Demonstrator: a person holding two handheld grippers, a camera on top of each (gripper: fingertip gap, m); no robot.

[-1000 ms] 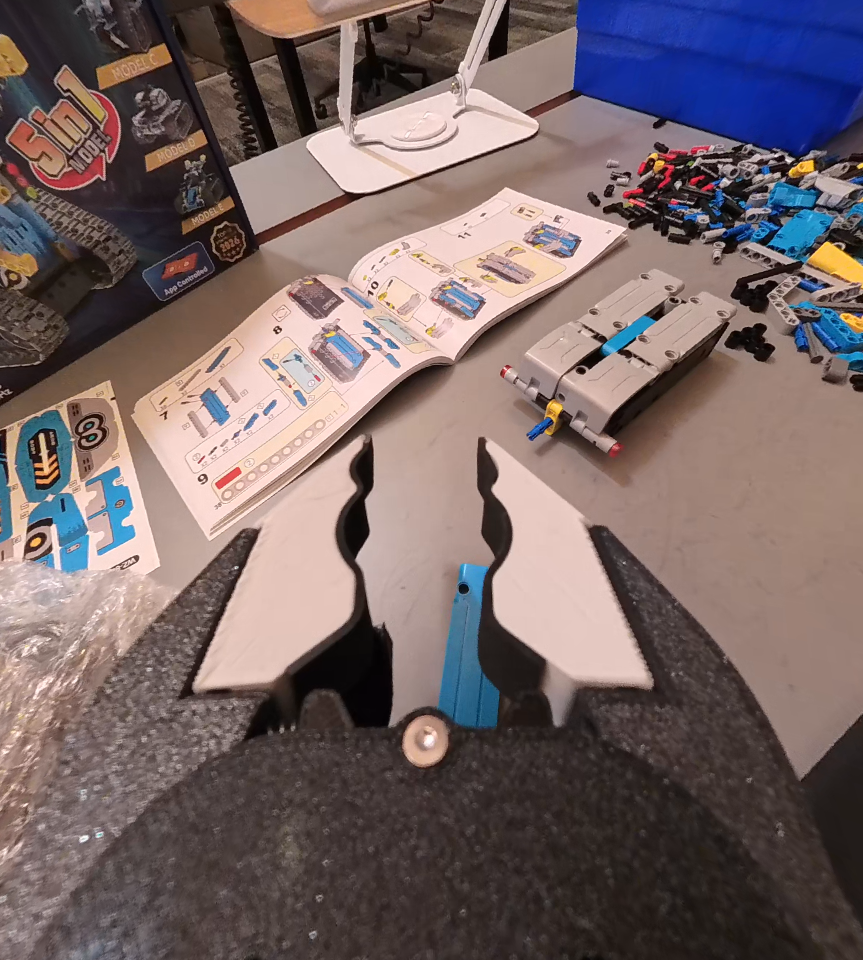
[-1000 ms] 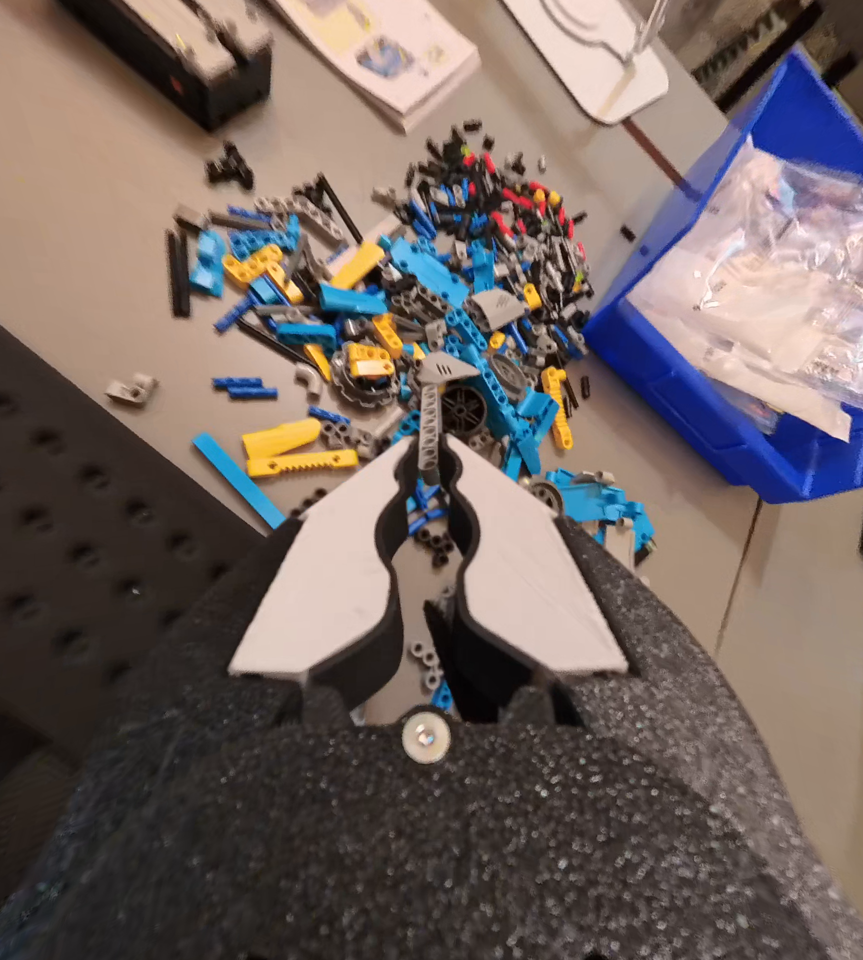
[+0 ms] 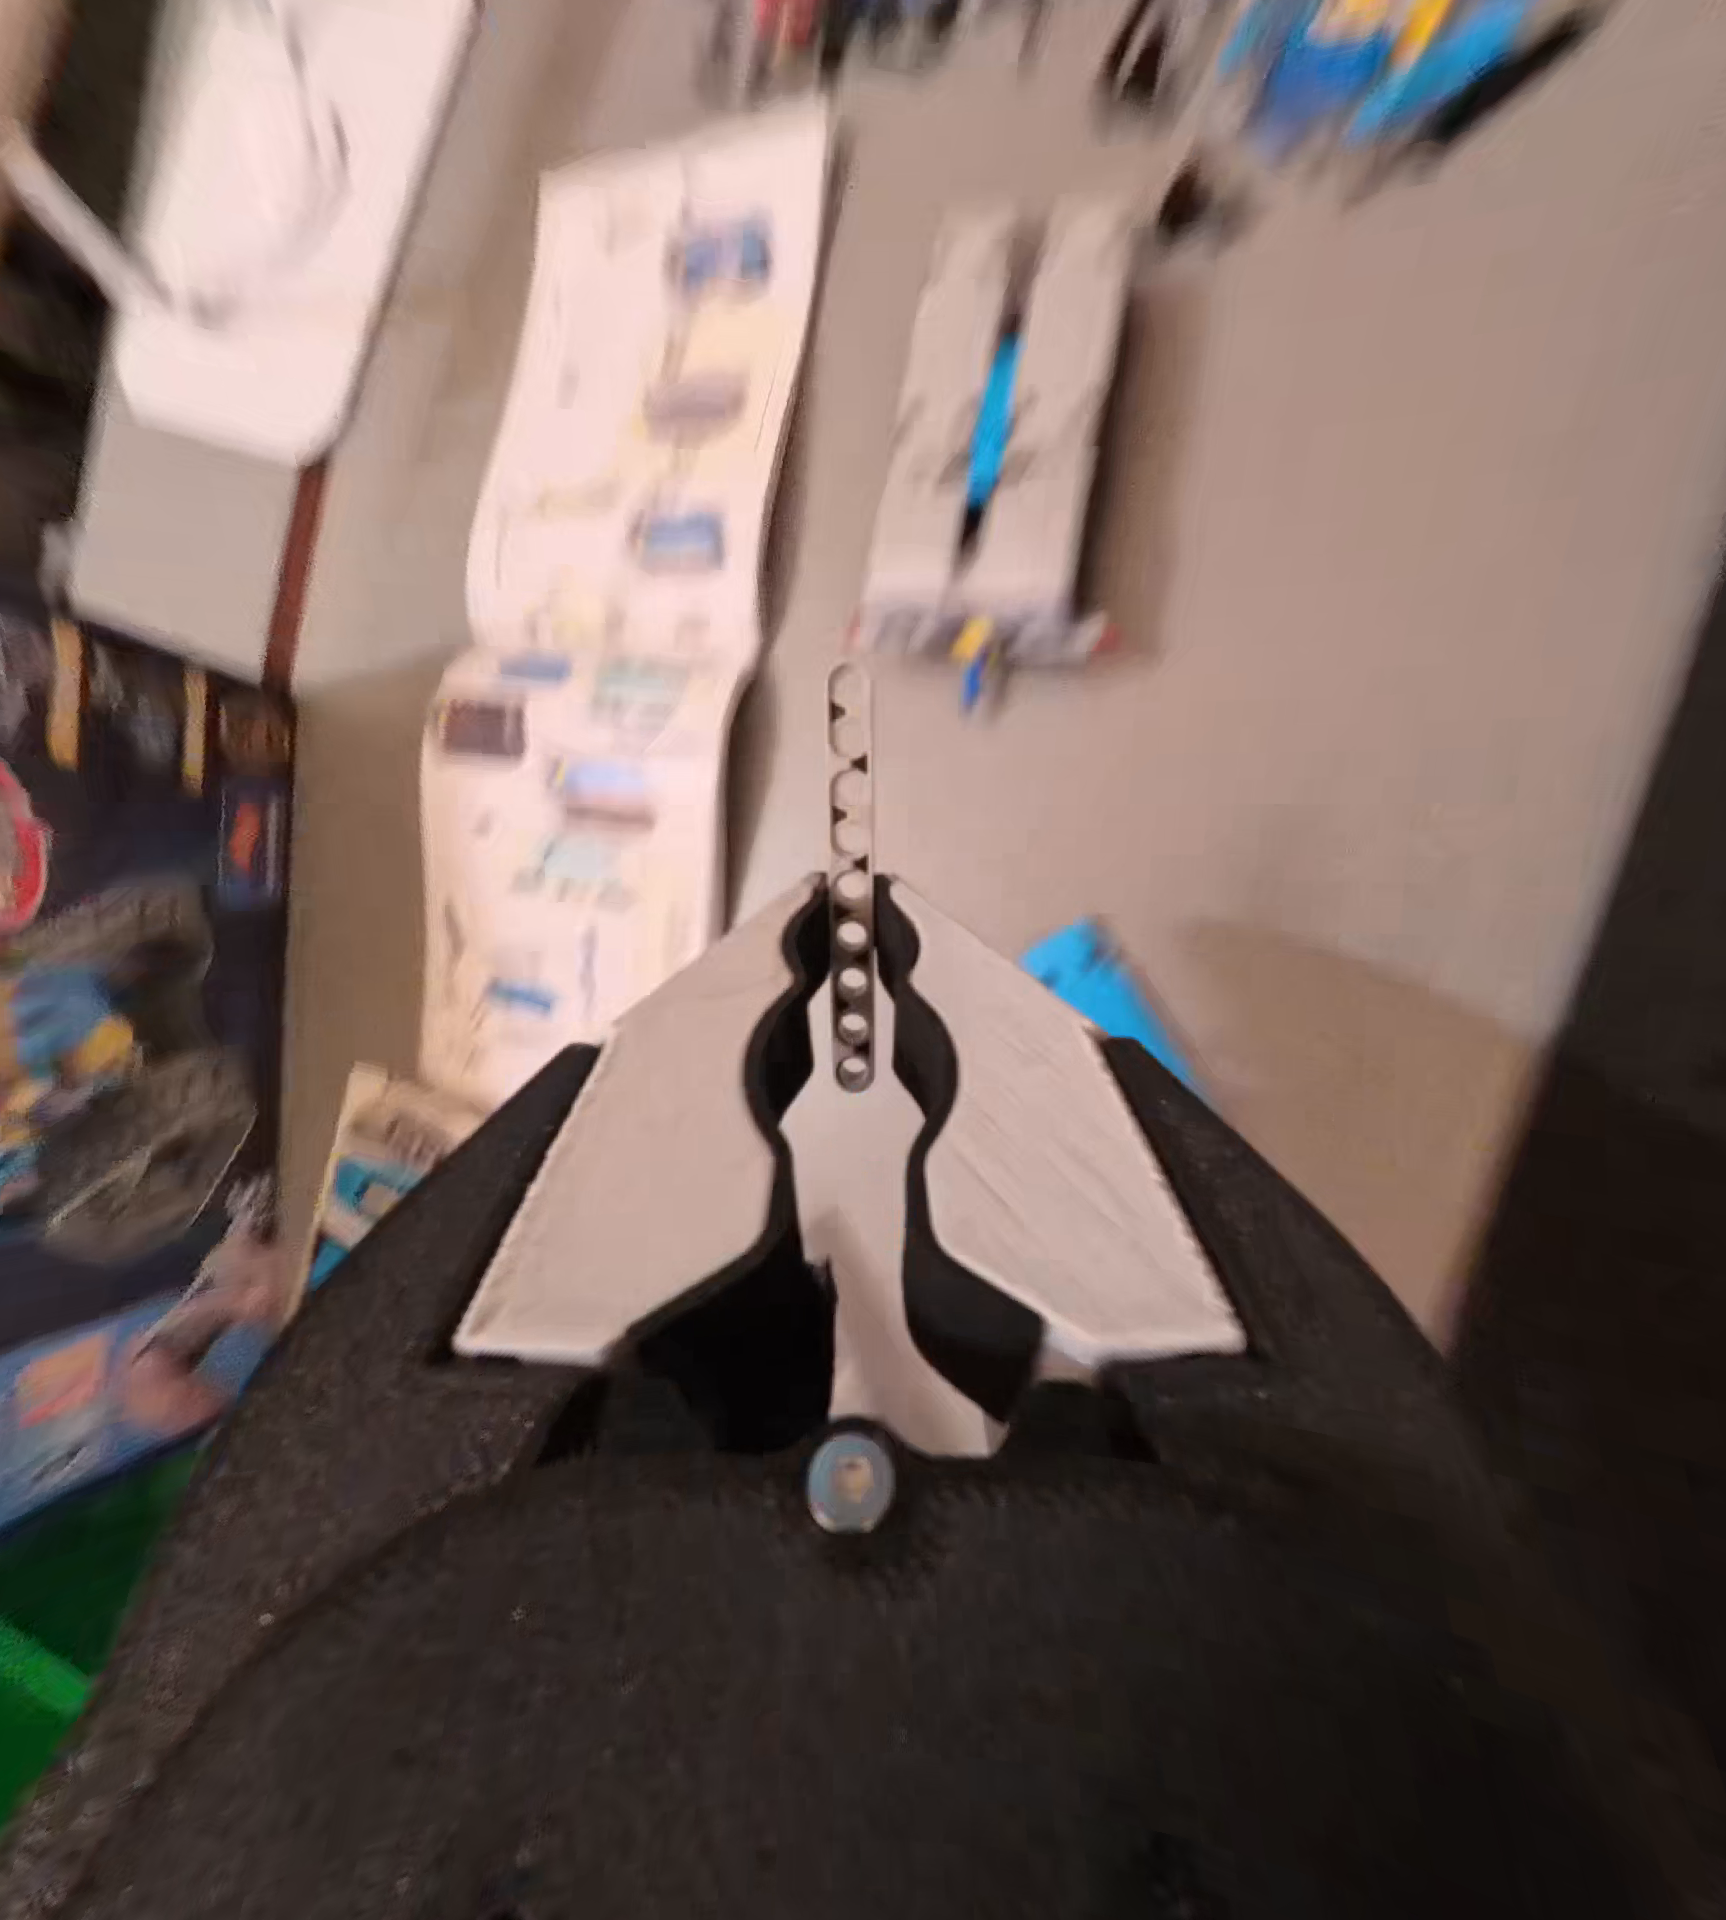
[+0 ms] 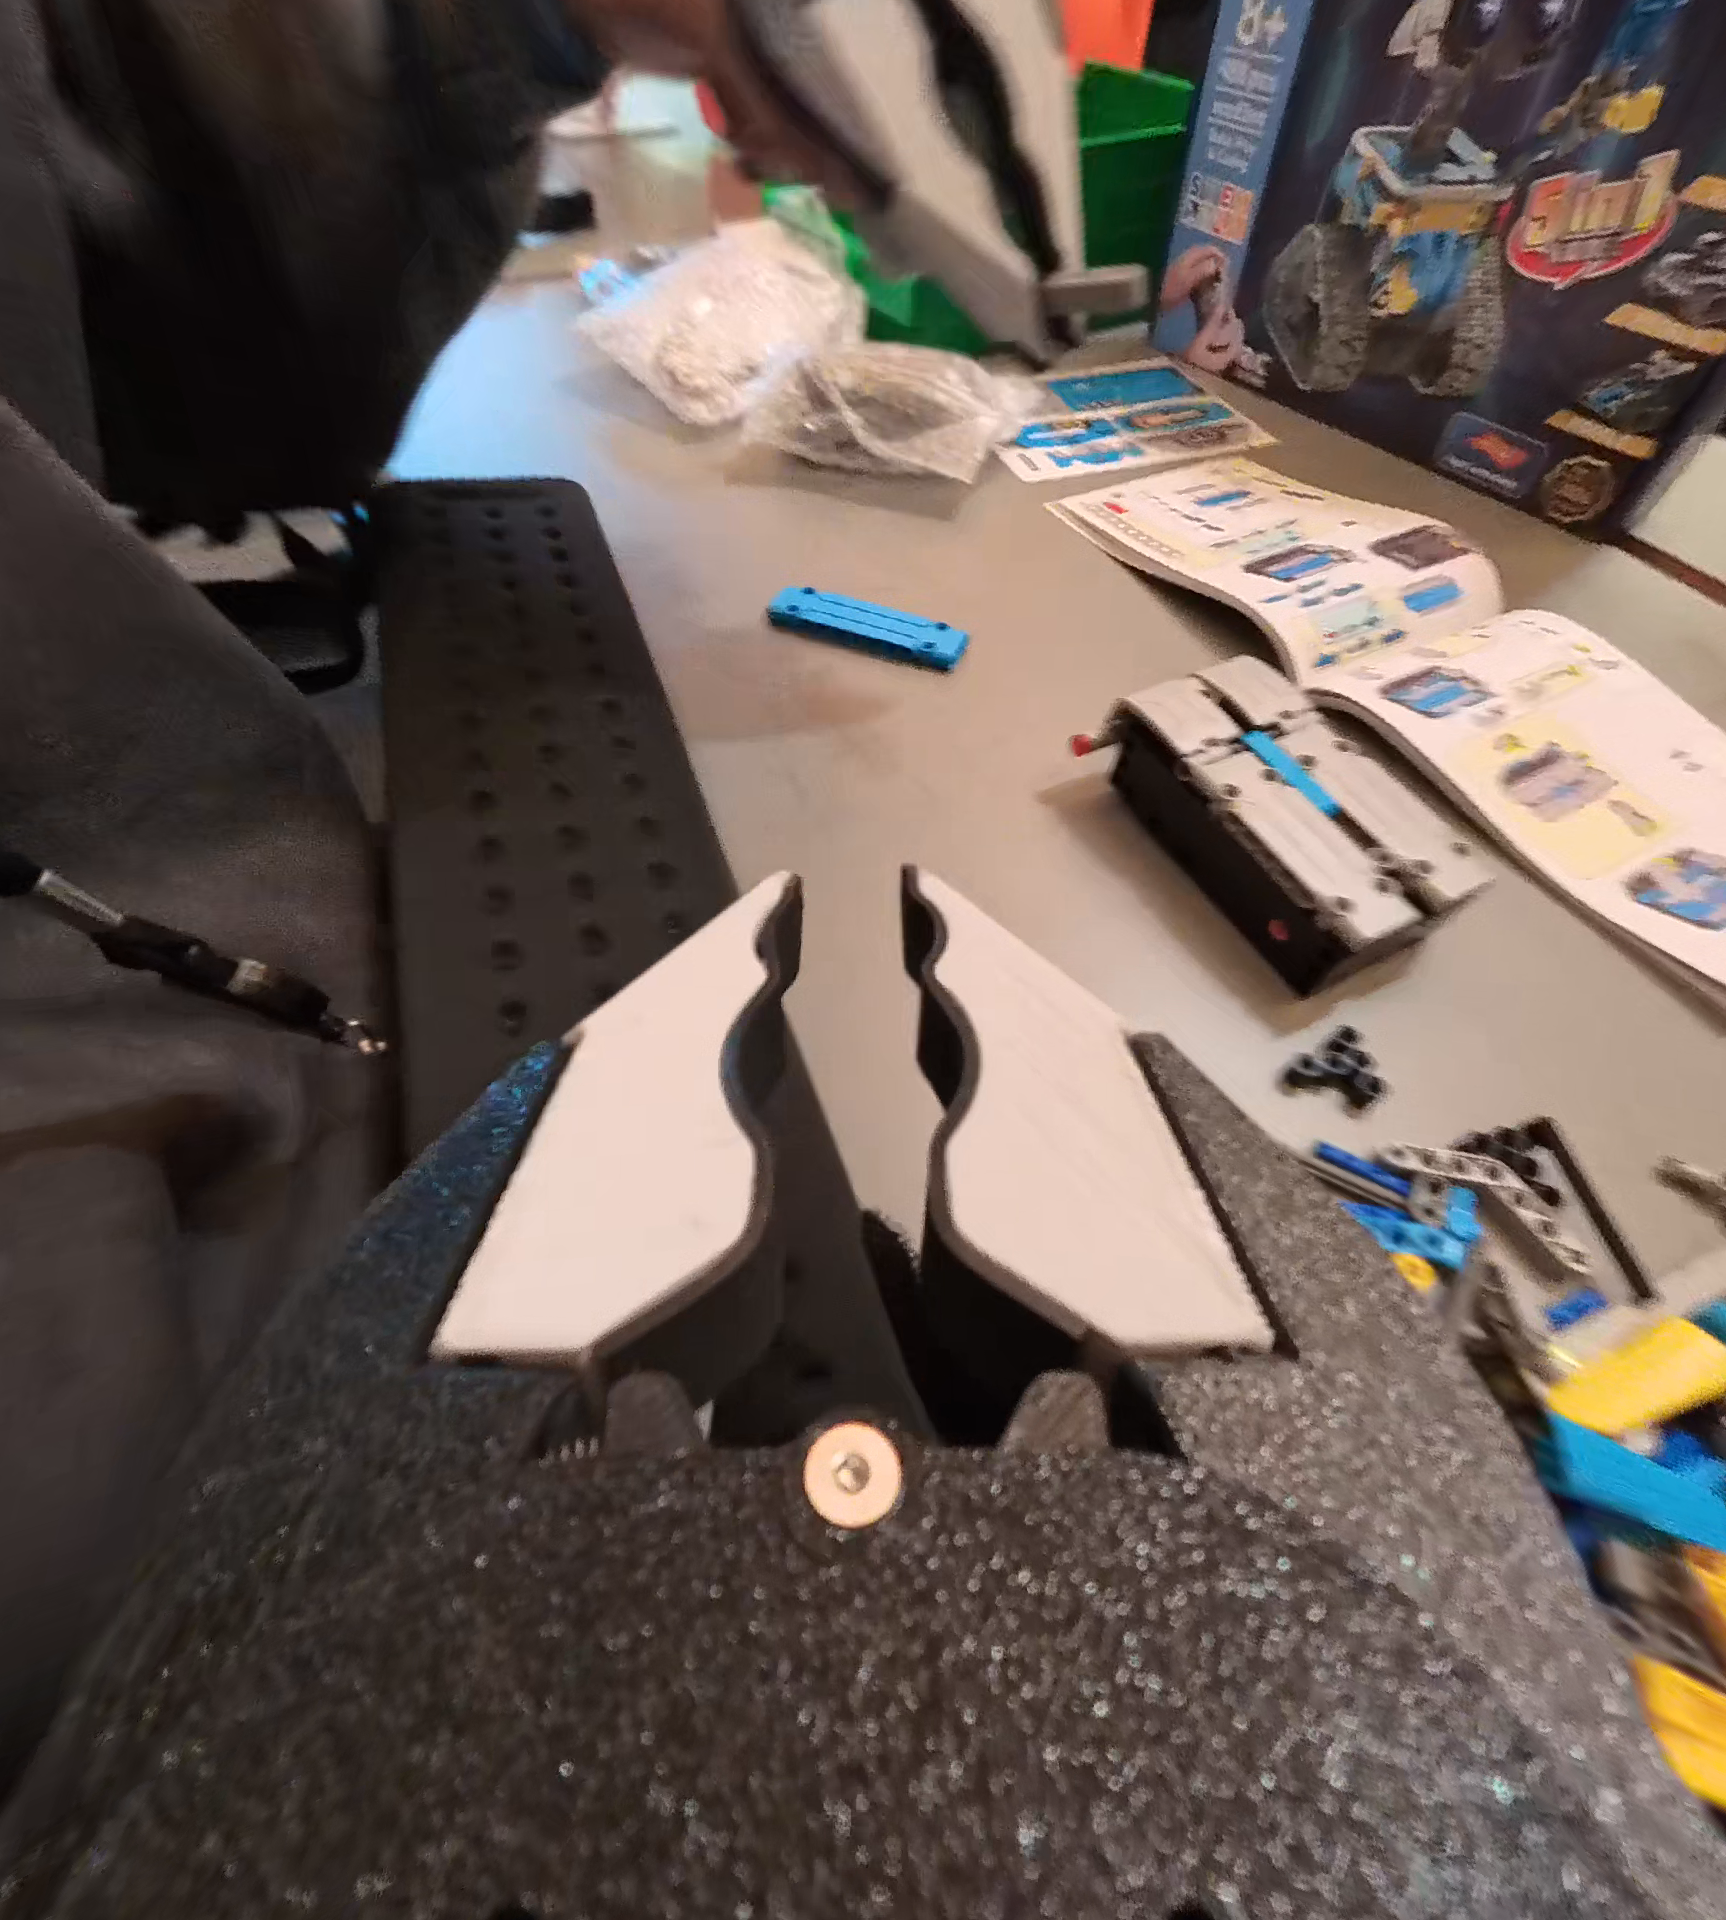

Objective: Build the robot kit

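My left gripper [image 3: 854, 883] is shut on a long grey beam with holes [image 3: 851, 769], which sticks out forward past the fingertips. It hangs above the table, pointing toward the grey and black block assembly [image 3: 1077, 416]; this view is blurred by motion. My right gripper [image 4: 851, 883] is open and empty, low over the table's near edge. The assembly [image 4: 1285, 821] lies ahead to its right and a flat blue plate [image 4: 869, 627] ahead of it. The blue plate [image 3: 1098, 977] also shows just right of the left fingers.
An open instruction booklet [image 4: 1565, 769] lies behind the assembly, with a sticker sheet [image 4: 1129, 421], plastic bags [image 4: 786, 343] and the toy's box [image 4: 1513, 239] farther back. A pile of loose bricks [image 4: 1669, 1403] is at the right. A black perforated chair part [image 4: 526, 779] borders the table's left edge. One gripper's finger ends stand about 20 centimeters off the other's. The blue plate [image 3: 1098, 977] is about 11 centimeters from my left fingertips. It is also in sight in the right wrist view [image 4: 919, 644].
The grey beam was in the right gripper over the brick pile; now the left gripper is shut on it. The right gripper has opened and swung left, away from the pile.
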